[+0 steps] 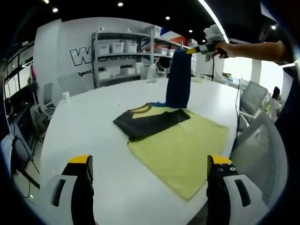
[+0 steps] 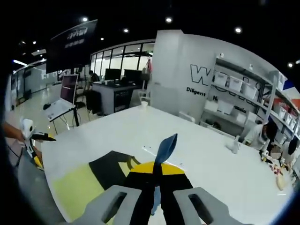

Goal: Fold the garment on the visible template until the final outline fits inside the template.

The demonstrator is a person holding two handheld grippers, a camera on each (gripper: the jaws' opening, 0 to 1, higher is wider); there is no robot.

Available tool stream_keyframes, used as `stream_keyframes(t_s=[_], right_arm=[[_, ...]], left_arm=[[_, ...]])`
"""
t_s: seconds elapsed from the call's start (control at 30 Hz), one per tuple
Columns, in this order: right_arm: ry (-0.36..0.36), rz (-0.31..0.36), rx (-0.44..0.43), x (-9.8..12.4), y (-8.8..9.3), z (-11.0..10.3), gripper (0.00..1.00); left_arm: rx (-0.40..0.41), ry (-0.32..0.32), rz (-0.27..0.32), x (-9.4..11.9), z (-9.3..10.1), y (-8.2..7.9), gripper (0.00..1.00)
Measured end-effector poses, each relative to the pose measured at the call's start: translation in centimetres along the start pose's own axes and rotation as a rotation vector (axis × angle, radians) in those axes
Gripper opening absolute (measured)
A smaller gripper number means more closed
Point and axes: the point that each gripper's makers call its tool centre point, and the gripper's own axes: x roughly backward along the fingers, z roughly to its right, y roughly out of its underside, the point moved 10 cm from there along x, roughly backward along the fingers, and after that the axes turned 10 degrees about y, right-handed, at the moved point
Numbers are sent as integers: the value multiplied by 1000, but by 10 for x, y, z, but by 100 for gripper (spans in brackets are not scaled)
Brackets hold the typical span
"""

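R tool clamped on garment, blue part lifted off surface. L tool apart, holding nothing. Fold midway; remainder not yet within yellow template.

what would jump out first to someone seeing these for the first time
In the left gripper view, the right gripper holds a blue part of the garment high above the white table, its dark part lying across the yellow-green template. The left gripper hangs open near the table edge. Shelves with white bins line the far wall.
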Motion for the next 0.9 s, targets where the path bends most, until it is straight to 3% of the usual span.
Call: stream_keyframes(t_s=[0.17,0.4,0.9], right_arm=[[-34,-12,22,-8,4,-27,0],[-66,-35,-15,-27,8,-57,0],[-77,-92,-110,-55,20,-89,0]], left_arm=[[6,-11,10,5,-1,-1,99],[9,-20,13,10,1,0,99],[13,-41,16,19,1,3,99]])
